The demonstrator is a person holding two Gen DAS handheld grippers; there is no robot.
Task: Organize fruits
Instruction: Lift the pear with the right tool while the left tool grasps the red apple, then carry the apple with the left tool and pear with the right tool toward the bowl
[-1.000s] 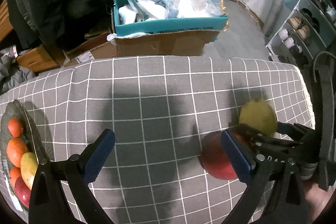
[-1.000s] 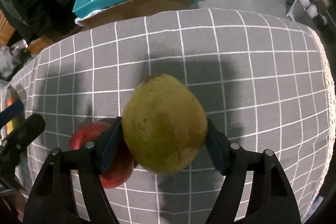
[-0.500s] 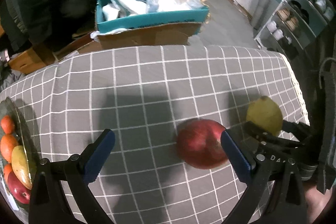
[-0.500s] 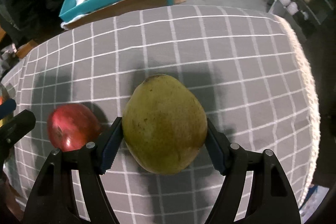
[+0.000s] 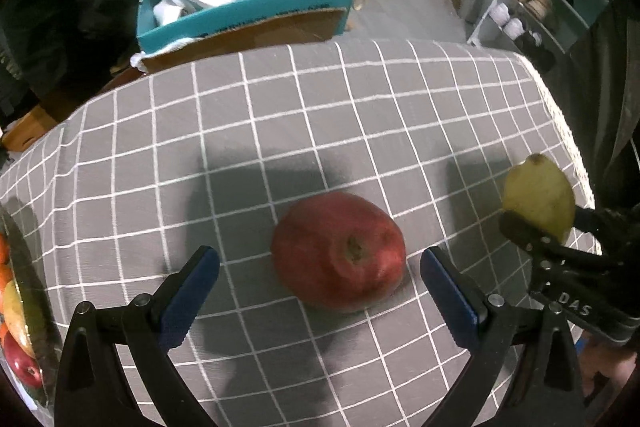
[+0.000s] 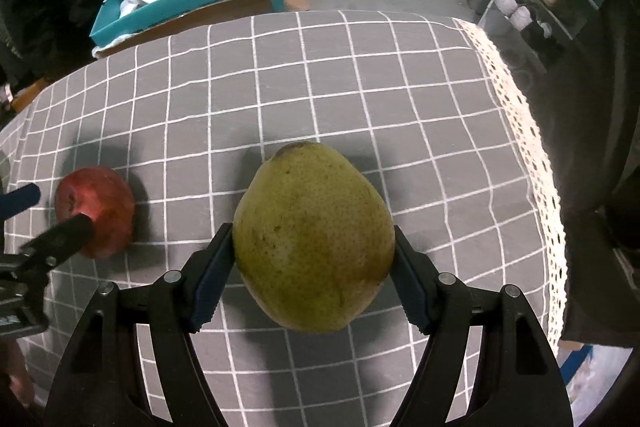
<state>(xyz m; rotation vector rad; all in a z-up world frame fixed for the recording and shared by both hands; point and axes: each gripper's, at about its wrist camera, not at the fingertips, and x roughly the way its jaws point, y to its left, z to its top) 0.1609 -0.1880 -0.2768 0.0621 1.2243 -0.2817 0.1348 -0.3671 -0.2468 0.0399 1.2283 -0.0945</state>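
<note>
Surface [image 5: 360, 115]: we see a grey cloth with a white grid filling the middle of both views, its lace edge running down the right of the right wrist view
Box [image 5: 248, 23]: a teal and brown carton stuffed with white bags sits on the floor beyond the surface, upper left of both frames
Plate [image 5: 30, 323]: at the far left edge of the left wrist view, a dark glass plate already carries oranges, a yellow fruit and a red one
Left gripper [image 5: 320, 291]: we hold it wide apart, empty, one blue pad either side of the apple and neither touching it
Right gripper [image 6: 312, 267]: clamped on the pear, both pads pressed to its flanks, lower centre of the right wrist view
Pear [image 6: 314, 239]: yellow-green, speckled, a brownish blush low on one side, narrow end pointing away from the camera; we judge it clear of the cloth
Apple [image 5: 338, 261]: deep red, dull skin, stalk pit facing the camera, lying on the cloth between the left pads at lower centre
Step in hand: we judge one fruit is secured and the second is being lined up
Next move: we would lower the left pads around the apple's widest part, close gently, then take both fruits toward the plate at the left
</note>
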